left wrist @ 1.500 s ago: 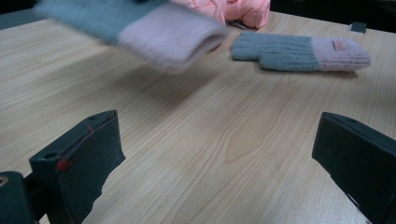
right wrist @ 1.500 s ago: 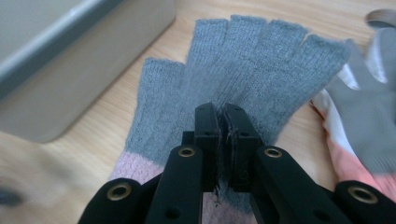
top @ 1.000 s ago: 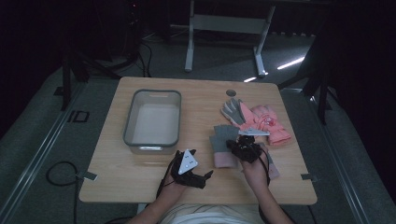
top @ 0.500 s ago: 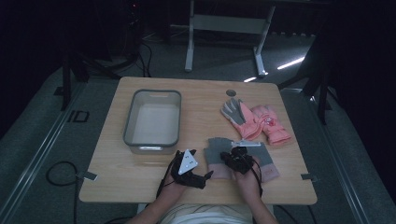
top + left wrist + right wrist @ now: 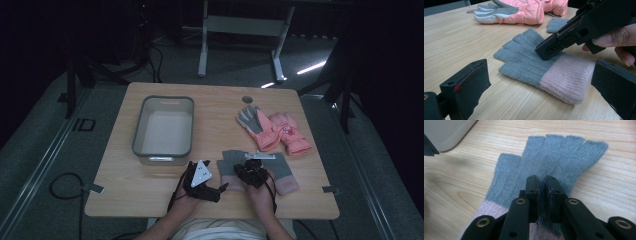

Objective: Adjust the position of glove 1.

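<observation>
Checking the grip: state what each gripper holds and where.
Right gripper pinches the grey-and-pink knit glove on its grey palm. Left gripper holds nothing.

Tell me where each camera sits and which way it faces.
High view: above the person's side, facing forward and down on the table; forearms enter below.
Left gripper view: on the left gripper, looking low across the knit glove; own jaws wide open.
Right gripper view: on the right gripper, looking down; jaws just opening, knit between them.
Shared: that glove.
</observation>
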A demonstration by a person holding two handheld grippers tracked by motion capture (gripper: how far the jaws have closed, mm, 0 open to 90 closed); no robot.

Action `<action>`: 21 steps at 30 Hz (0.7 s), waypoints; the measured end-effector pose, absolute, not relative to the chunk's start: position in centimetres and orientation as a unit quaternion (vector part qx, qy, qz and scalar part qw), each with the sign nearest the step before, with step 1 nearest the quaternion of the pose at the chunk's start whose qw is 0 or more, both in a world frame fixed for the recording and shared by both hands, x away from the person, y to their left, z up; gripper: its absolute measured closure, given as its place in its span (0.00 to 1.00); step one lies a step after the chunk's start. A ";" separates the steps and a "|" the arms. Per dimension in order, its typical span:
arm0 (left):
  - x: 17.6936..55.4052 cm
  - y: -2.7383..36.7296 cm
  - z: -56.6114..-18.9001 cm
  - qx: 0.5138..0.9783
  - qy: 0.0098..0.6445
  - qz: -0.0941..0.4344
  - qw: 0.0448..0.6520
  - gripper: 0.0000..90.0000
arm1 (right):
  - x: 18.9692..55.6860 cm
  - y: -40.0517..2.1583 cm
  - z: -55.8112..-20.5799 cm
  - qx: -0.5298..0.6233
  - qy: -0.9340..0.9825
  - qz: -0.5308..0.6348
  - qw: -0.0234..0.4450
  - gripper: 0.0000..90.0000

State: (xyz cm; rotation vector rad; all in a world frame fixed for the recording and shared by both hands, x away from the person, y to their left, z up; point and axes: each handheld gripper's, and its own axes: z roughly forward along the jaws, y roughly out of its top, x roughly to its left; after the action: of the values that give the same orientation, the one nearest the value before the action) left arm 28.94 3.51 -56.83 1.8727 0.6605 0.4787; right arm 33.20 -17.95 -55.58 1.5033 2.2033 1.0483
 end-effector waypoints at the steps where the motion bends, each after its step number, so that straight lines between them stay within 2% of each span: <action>1: 28.9 3.5 -56.8 0.781 0.276 0.200 0.523 0.01 | 33.2 -17.9 -55.7 0.520 0.760 0.365 0.136 0.86; 4: 29.0 3.5 -56.8 0.782 0.277 0.199 0.522 0.01 | 33.1 -18.0 -55.5 0.521 0.758 0.367 0.138 0.80; 14: 29.0 3.5 -56.8 0.781 0.277 0.197 0.524 0.01 | 33.2 -20.4 -52.8 0.485 0.771 0.384 0.154 0.79; 18: 29.0 3.5 -56.8 0.781 0.279 0.197 0.523 0.01 | 34.3 -23.8 -51.1 0.468 0.773 0.386 0.184 0.78; 21: 29.0 3.5 -56.8 0.781 0.279 0.197 0.523 0.01 | 34.6 -25.7 -50.9 0.456 0.780 0.386 0.186 0.77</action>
State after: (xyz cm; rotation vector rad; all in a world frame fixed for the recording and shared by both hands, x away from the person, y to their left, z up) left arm 29.00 3.47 -56.84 1.8689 0.6671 0.4726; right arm 34.65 -25.66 -50.94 1.2848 2.1968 1.0870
